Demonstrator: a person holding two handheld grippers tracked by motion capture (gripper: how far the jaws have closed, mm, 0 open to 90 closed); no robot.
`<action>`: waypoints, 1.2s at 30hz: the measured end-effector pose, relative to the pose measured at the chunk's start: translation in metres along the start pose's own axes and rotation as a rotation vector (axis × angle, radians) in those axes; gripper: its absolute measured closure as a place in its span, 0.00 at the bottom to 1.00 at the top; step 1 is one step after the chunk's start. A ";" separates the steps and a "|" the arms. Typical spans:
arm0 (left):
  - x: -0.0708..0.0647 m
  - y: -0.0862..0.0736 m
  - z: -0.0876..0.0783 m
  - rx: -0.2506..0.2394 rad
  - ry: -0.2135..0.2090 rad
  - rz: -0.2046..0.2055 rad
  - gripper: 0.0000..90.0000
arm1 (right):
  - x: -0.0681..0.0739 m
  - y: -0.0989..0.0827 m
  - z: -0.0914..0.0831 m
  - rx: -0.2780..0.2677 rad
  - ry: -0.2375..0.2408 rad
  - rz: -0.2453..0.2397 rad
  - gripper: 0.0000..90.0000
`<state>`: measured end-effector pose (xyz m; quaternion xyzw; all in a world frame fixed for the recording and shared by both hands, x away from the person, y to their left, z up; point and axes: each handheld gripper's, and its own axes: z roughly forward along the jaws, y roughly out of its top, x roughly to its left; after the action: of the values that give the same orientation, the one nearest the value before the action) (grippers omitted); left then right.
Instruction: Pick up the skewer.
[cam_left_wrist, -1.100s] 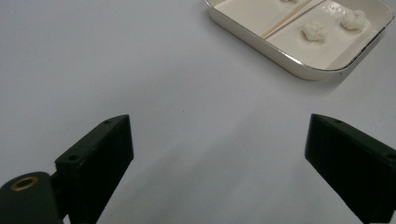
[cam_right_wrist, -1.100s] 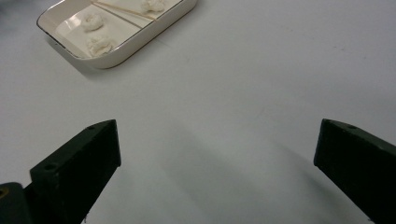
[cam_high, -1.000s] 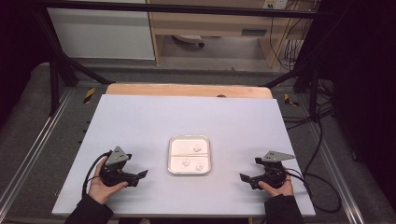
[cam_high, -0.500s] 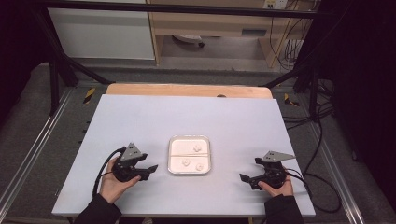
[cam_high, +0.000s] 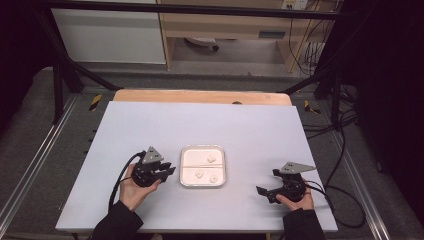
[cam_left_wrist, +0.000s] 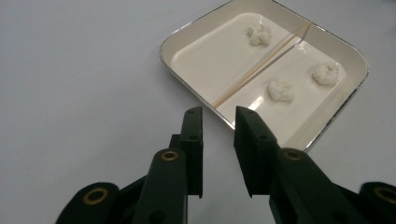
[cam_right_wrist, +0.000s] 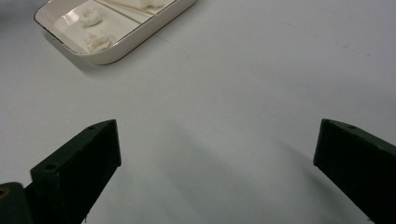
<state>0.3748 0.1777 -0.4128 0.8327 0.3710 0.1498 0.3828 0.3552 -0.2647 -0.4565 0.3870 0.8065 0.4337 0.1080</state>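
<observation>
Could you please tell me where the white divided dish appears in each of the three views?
High view: the dish sits at the table's centre, nearer the left tool.
Left gripper view: the dish is upper right, just beyond the jaw tips.
Right gripper view: the dish is in the top left corner, partly cropped.
Shared landmark: the thin stick across the dish.

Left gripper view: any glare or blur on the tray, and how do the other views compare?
Left gripper view: tray sharp, glossy highlights on its floor, near jaws soft. Right gripper view: jaws blurred, soft shadows on the table. High view: table evenly lit, surroundings dark, slight barrel bend at edges.
</observation>
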 end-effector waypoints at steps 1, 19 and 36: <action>-0.001 0.001 0.002 -0.001 -0.001 -0.007 0.85 | 0.000 0.000 0.000 0.000 0.000 0.000 0.02; -0.008 0.023 0.048 0.017 0.014 -0.009 1.00 | 0.000 0.000 0.000 -0.001 0.002 0.001 0.02; -0.009 0.018 0.063 0.082 -0.007 0.038 1.00 | 0.000 0.000 0.000 -0.001 0.003 -0.001 0.02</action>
<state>0.4115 0.1301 -0.4413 0.8551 0.3594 0.1388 0.3468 0.3550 -0.2644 -0.4570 0.3857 0.8068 0.4345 0.1072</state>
